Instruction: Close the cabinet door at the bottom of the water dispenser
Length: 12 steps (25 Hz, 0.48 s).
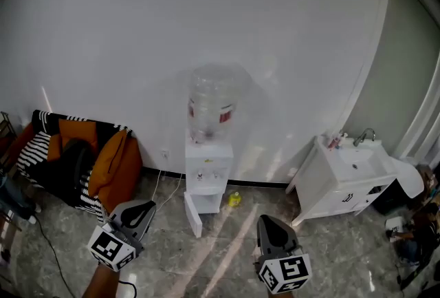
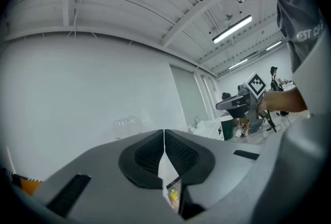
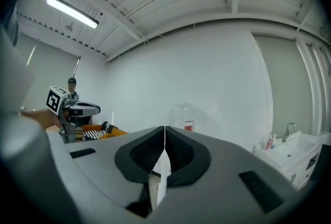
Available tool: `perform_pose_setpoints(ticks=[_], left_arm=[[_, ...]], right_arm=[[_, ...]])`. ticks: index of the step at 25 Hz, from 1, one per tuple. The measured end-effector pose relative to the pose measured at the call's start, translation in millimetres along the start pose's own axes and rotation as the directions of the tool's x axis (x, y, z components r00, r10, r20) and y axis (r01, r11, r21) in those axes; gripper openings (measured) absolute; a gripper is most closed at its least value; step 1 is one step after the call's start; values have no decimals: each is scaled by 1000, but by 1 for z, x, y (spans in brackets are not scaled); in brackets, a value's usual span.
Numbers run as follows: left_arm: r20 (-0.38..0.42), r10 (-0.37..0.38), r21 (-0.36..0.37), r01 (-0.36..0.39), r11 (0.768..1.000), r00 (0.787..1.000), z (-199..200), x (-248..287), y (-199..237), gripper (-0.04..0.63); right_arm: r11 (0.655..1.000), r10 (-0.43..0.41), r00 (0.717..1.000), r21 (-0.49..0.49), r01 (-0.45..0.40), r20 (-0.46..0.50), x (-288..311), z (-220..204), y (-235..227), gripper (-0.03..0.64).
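1. The water dispenser [image 1: 208,176], a slim white box with a clear, rounded bottle [image 1: 212,105] upended on top, stands at the far edge of the floor [image 1: 227,252], against the plain white wall.
2. Its cabinet door [image 1: 193,214], a flat white panel at the dispenser's foot, hangs swung out to the left, with the lower compartment open.
3. A small yellow object [image 1: 235,199] lies on the floor just right of the dispenser's base.
4. The floor is glossy grey stone with pale veins.
5. The left tongs [image 1: 139,207] have a smooth grey shell and dark ribbed pads [image 2: 145,158]. The jaws are pressed together with nothing between them, well apart from the door.
6. The right tongs [image 1: 269,221] are built the same and are likewise closed and empty.
7. A sofa [image 1: 75,162] with orange cushions and black-and-white striped fabric sits at the floor's left edge.
8. A white sink cabinet [image 1: 337,186] with a metal tap stands at the right.
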State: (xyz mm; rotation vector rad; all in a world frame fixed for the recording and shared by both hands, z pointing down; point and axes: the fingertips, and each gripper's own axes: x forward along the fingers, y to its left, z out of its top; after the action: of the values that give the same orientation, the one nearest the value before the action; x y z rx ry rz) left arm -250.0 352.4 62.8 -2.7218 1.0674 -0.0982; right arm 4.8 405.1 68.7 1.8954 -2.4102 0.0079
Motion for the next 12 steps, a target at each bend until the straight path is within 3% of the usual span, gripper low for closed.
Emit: perform_pose_setpoints(ticks=[12], left_arm=[[-56, -14, -4, 14, 1000, 998, -13, 73, -51, 21]], right_arm=[[1000, 8, 1000, 21, -8, -12, -11, -24, -88, 29]])
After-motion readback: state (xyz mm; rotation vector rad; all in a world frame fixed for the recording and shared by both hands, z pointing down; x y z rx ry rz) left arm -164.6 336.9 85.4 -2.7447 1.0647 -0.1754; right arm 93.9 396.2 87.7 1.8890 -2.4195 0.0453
